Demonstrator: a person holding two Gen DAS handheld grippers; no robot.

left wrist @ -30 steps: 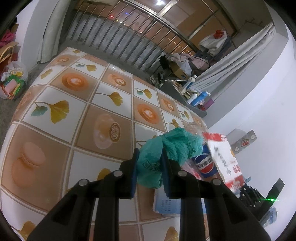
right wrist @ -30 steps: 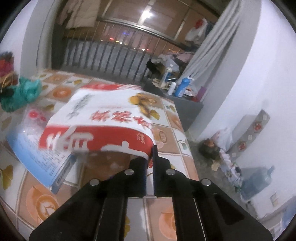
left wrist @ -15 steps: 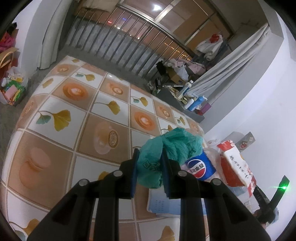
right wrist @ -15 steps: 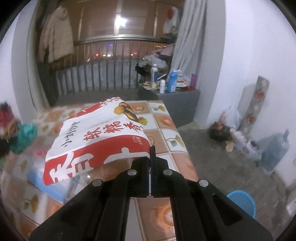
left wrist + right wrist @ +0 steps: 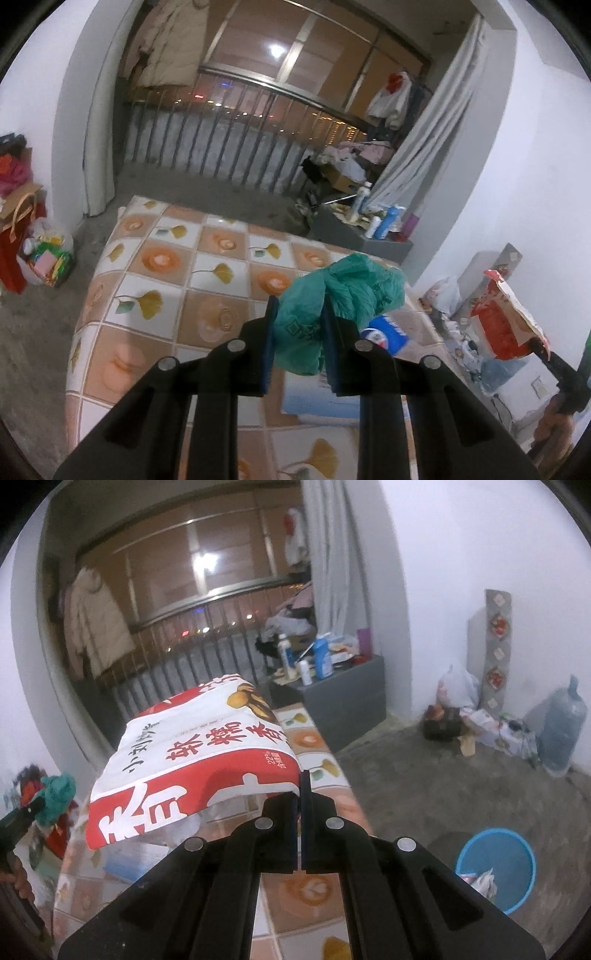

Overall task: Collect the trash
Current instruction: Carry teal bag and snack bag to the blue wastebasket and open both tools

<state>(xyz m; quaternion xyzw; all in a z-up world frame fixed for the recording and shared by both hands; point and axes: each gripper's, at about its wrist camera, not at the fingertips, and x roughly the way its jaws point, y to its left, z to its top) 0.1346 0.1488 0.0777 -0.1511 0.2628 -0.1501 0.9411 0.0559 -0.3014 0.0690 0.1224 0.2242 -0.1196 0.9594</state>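
Note:
My left gripper (image 5: pixel 299 321) is shut on a crumpled green plastic bag (image 5: pixel 340 291) and holds it above the table. My right gripper (image 5: pixel 300 779) is shut on the edge of a red and white food bag (image 5: pixel 199 753), lifted off the table; the same bag shows at the right of the left wrist view (image 5: pixel 506 325). A blue Pepsi bottle (image 5: pixel 386 334) and a pale blue packet (image 5: pixel 314 398) lie on the table under the green bag. A blue bin (image 5: pixel 496 867) with some trash in it stands on the floor at the lower right.
The table (image 5: pixel 166 266) has a tiled ginkgo-leaf cloth. A grey cabinet (image 5: pixel 332 701) with bottles stands beyond it. Bags and a water jug (image 5: pixel 561 727) sit by the right wall. Bags (image 5: pixel 44 254) pile up at the left wall. A railing (image 5: pixel 236 147) closes the back.
Both grippers have risen and tilted up, carrying their bags. The red and white bag has swung off the table to the right, uncovering the Pepsi bottle. The blue bin has come into view.

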